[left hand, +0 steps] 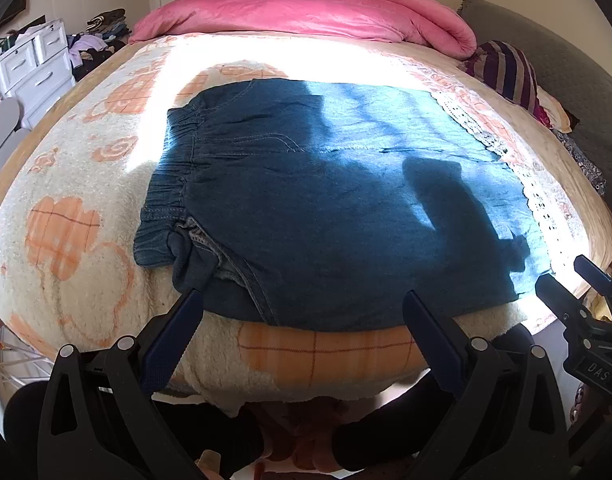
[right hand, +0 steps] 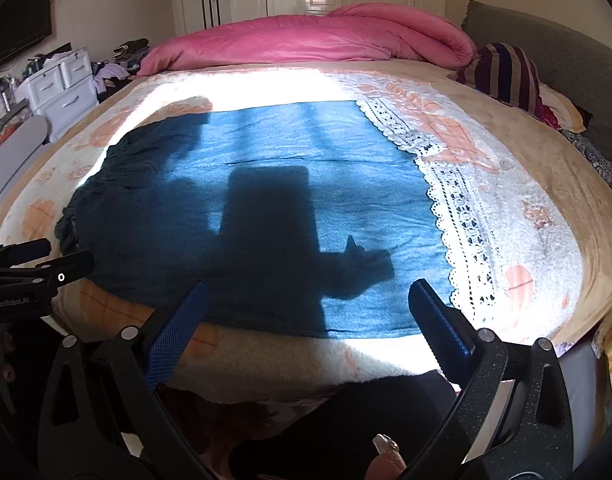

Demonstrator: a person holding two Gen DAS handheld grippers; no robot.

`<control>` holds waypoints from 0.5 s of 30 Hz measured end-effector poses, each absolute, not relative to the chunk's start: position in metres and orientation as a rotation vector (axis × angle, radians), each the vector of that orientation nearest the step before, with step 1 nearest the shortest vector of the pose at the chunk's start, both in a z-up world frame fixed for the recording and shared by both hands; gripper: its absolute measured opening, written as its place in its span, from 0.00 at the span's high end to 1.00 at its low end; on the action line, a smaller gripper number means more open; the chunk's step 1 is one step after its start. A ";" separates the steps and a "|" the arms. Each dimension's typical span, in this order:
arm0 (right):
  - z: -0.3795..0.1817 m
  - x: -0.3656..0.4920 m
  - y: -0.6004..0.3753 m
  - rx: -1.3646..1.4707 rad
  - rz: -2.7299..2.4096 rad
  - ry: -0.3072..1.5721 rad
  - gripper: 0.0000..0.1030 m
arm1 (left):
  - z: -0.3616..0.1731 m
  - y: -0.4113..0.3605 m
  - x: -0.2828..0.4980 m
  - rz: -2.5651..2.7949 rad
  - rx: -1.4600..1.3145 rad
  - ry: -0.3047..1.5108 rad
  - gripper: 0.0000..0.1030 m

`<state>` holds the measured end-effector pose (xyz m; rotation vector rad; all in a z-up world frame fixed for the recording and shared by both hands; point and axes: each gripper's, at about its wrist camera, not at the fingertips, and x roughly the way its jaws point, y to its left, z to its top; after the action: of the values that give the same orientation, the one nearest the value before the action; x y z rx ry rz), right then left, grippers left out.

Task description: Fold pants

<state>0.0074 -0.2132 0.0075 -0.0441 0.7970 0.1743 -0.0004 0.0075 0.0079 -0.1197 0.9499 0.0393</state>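
Nearest the cameras, the left gripper is hovering at the near edge of the bed with its blue ribbed fingers spread wide, gripping nothing; one tip is sitting just at the dark hem of the denim pants, though whether it is touching cannot be told. The right gripper is likewise gaping wide and empty, its textured blue fingers poised over the near edge of the same garment.

The pants are lying flat across the bed, folded leg over leg into a broad blue rectangle, the gathered elastic waistband bunching at the left and white lace trim edging the leg ends at the right. Shadows of the grippers are falling across the denim. Beneath, a fleecy cream blanket with orange checked flower shapes is covering the bed.

Farther back, a rumpled pink quilt is lying along the far edge, a striped pillow is resting at the right by a grey padded headboard, and white drawers are standing at the left, clothes piled beside them.
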 end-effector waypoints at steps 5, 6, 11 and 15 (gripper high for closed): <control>0.010 0.023 -0.200 -0.071 0.199 0.803 0.08 | 0.012 0.018 0.008 0.045 -0.136 0.940 0.04; 0.011 0.027 -0.197 -0.077 0.205 0.803 0.08 | 0.013 0.020 0.010 0.048 -0.139 0.936 0.04; 0.015 0.050 -0.175 -0.108 0.254 0.804 0.08 | 0.025 0.040 0.033 0.072 -0.156 0.920 0.04; 0.025 0.072 -0.155 -0.150 0.294 0.784 0.08 | 0.035 0.061 0.058 0.095 -0.178 0.905 0.04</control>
<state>0.0720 -0.1546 0.0248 -0.1497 0.7839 0.2940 0.0578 0.0610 0.0352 -0.1779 0.9050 0.0949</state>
